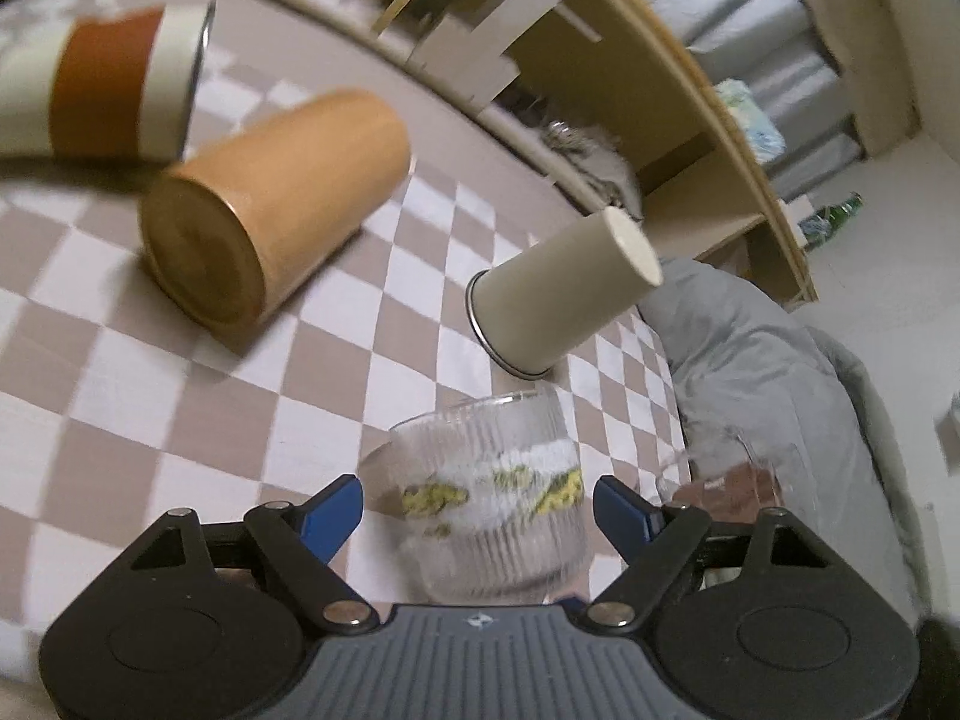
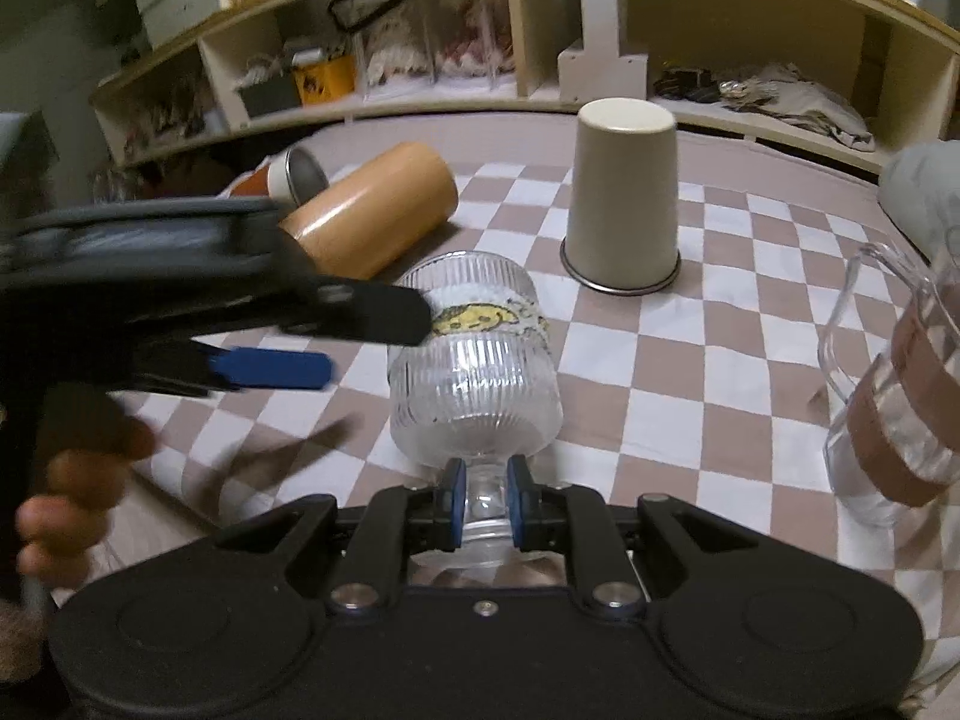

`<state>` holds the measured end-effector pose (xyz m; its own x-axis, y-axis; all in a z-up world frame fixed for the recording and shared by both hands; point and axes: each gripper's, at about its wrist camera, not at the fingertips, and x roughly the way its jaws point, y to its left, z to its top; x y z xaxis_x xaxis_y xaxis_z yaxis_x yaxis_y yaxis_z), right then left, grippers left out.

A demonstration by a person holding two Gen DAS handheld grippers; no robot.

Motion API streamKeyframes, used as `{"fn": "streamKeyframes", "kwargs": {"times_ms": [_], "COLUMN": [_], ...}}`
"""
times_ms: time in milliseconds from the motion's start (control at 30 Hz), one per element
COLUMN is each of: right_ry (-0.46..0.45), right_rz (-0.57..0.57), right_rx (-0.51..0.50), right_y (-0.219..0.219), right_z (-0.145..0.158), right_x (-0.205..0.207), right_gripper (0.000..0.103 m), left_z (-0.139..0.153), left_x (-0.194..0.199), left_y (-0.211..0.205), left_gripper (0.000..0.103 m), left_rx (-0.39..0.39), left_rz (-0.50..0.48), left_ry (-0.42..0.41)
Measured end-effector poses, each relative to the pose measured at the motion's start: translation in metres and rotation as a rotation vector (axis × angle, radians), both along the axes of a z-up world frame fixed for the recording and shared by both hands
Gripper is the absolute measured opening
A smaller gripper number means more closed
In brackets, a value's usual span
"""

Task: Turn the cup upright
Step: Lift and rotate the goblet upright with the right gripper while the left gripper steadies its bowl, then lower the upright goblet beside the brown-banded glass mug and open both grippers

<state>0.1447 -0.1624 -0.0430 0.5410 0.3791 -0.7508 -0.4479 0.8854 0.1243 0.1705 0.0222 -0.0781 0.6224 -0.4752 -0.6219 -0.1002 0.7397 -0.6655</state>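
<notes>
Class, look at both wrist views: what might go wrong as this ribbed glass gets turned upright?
1. The right gripper pinches only the narrow end of the ribbed glass; smooth glass may slip or twist.
2. The left gripper is open around the glass, so closing hard could knock it loose.
3. The beige cup and clear mug stand nearby; a wide swing might hit them.

The cloth under everything is a checkerboard of white and dusty taupe squares. The ribbed glass cup is clear, with a white band bearing a yellow cartoon figure. One tumbler is plain cream-beige with a silvery rim; another is glossy tan-orange. A third is white with a rust-orange band. The clear mug carries brown bands. Each hand-held gripper is black with blue finger pads. The shelf is pale wood.
</notes>
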Motion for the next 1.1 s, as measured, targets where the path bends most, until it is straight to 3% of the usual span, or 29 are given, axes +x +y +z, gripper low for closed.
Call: {"fn": "streamKeyframes", "kwargs": {"times_ms": [167,300,467,767,933,1100], "right_ry": [-0.03,-0.041,-0.052,-0.158,-0.206,-0.245], "right_rz": [0.022,0.034,0.056,0.04,-0.039,-0.113], "right_rx": [-0.001,0.012,0.004,0.035,0.015,0.017], "right_y": [-0.002,-0.005,-0.006,-0.025,-0.043,-0.063], "right_z": [0.002,0.001,-0.002,-0.011,-0.015,-0.019], "right_x": [-0.008,-0.011,-0.015,-0.023,-0.015,-0.005], "right_gripper": [0.015,0.015,0.016,0.02,0.018,0.016], "left_z": [-0.012,-0.007,0.022,0.064,0.071,0.081], "left_x": [0.014,0.013,0.003,-0.02,-0.016,-0.003], "left_y": [-0.002,-0.006,-0.032,-0.099,-0.138,-0.164], "left_gripper": [0.076,0.075,0.074,0.073,0.072,0.072], "left_rx": [-0.064,-0.035,0.12,0.402,0.492,0.509], "left_rz": [0.029,0.015,-0.077,-0.236,-0.282,-0.304], "left_ry": [0.036,0.011,-0.104,-0.328,-0.376,-0.381]}}
